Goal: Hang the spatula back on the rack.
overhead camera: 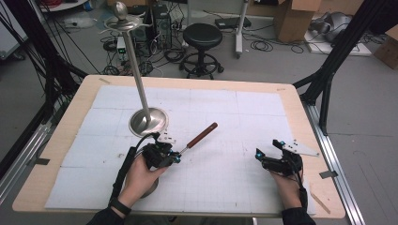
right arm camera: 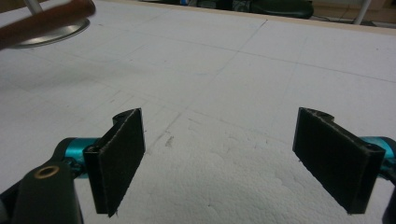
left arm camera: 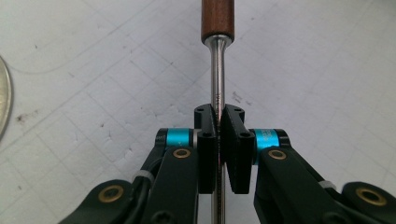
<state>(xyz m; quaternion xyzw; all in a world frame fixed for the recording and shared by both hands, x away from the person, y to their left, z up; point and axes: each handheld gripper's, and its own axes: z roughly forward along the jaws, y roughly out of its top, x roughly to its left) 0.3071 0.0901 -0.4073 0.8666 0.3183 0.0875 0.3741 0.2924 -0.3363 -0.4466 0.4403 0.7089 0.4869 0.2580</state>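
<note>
While the left gripper (overhead camera: 177, 157) pinched the thin steel shank of a wooden-handled tool (overhead camera: 201, 135), its jaws stood fully clamped on the metal just short of the brown handle (left arm camera: 217, 18), a grip likely chosen there because the narrow shank fits squarely between the pads. That tool lay just beside the round base of the tall metal stand (overhead camera: 148, 121), to the stand's right and nearer the person, its handle pointing up and away from the base. Judging by the low angle, it looked freshly picked up or about to be lifted off the white gridded mat (overhead camera: 225, 108). Well apart from the stand, far to its right, the right gripper (overhead camera: 267, 149) rested near the mat with jaws spread wide and nothing between them, probably waiting to take the handle end
</note>
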